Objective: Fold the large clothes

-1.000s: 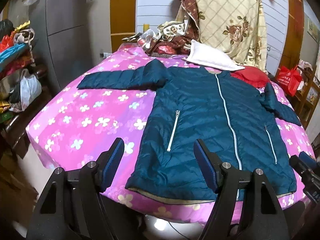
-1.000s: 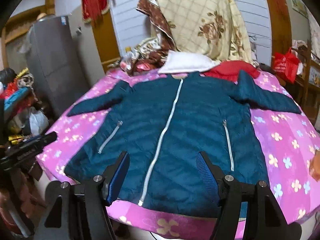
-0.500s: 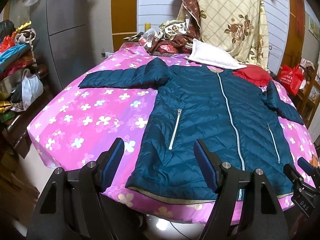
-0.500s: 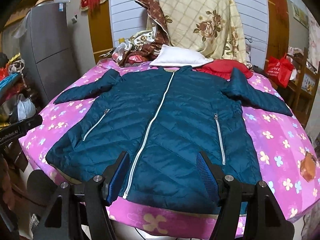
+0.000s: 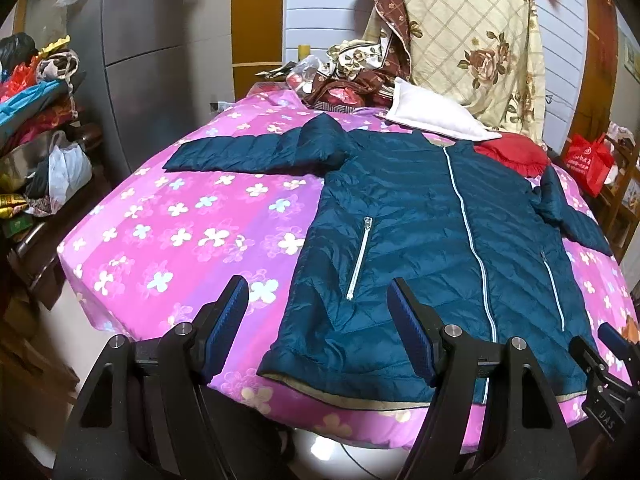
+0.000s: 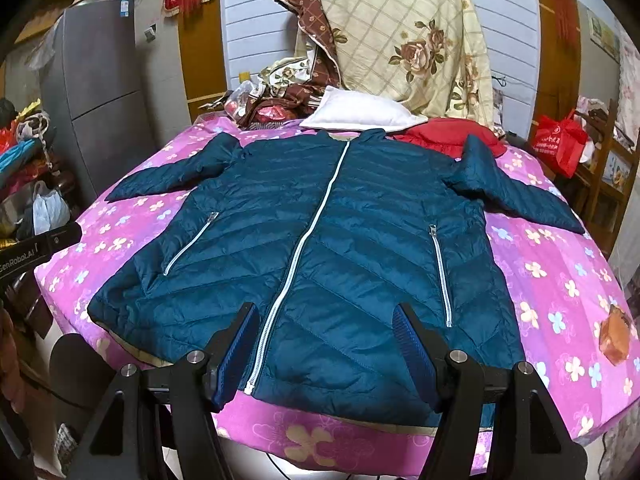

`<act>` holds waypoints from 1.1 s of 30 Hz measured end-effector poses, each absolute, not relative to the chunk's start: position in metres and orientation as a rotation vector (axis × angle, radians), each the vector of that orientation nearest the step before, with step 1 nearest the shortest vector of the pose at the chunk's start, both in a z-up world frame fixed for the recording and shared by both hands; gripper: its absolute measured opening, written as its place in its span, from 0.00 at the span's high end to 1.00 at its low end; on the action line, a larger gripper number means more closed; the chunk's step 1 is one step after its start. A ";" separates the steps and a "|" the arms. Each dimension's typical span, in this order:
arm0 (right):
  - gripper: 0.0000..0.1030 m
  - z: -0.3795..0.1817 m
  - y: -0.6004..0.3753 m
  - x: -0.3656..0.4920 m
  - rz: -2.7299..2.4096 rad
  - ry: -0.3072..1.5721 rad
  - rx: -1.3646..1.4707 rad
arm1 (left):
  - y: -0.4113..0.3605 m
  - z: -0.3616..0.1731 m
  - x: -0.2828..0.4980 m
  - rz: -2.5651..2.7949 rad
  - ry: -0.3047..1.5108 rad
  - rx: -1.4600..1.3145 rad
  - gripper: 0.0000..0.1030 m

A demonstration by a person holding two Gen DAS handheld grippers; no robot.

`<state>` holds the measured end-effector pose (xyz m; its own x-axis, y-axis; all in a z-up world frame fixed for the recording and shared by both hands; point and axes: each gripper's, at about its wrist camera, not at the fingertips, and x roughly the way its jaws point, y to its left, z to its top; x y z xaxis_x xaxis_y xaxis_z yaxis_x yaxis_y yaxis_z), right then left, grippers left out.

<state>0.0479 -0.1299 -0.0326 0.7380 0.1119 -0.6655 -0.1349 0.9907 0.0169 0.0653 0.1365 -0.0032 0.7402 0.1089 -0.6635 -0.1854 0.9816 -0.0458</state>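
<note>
Both handheld tools are matte black, each forked into two angular arms. The left gripper (image 5: pixel 318 320) and right gripper (image 6: pixel 326 344) carry ribbed blue pads, with round silver screw heads atop each finger base.

Deep teal jacket (image 6: pixel 320 248), quilted in slanting stitched bands, a pale silvery-white zip (image 6: pixel 304 248) down its middle. Under it, a bright pink-to-purple cover (image 5: pixel 180 240) on the bench, scattered with white, pale blue and cream flowers. Just behind the jacket's collar, a plain white pillow (image 6: pixel 360 114) and a solid red cloth (image 6: pixel 444 134). Behind those, a cream blanket (image 6: pixel 404 36) with a tan lattice and brown roses, edged in dark brown print. Each gripper shows black with blue pads (image 5: pixel 230 324).
</note>
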 end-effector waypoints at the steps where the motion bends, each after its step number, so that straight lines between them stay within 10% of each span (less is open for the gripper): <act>1: 0.35 -0.033 -0.131 0.048 0.131 0.731 -0.030 | 0.136 -0.003 0.065 0.164 0.718 -0.111 0.30; 33: 0.35 -0.038 -0.133 0.048 0.125 0.732 -0.040 | 0.141 0.000 0.059 0.202 0.672 -0.141 0.30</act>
